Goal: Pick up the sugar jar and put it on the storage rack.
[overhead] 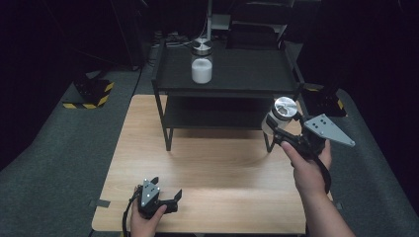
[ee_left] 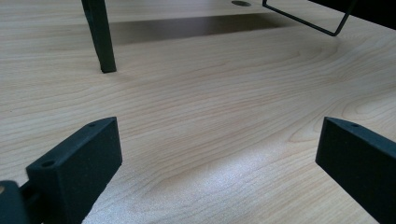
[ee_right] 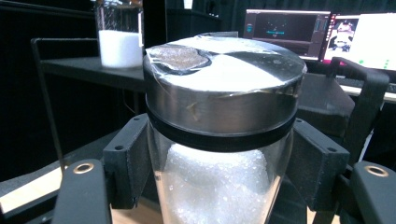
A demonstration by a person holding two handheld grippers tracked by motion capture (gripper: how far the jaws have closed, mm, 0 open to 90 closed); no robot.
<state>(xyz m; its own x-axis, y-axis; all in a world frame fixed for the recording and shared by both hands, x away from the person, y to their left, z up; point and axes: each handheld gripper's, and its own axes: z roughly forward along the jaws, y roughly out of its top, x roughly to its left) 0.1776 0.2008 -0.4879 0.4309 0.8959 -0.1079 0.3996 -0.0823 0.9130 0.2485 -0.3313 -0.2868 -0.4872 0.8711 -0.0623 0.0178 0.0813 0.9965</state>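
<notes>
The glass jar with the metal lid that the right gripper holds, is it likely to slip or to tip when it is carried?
The jar looks smooth and clear, so it may slip; the right gripper clamps it just below the lid, whose rim could catch it. White grains fill it, so it probably feels fairly heavy. Tall and narrow, it might tip if set down carelessly.

High view overlooks the table (overhead: 207, 163); gripper views sit close, perhaps sharing its shelf rack (overhead: 222, 81).
</notes>
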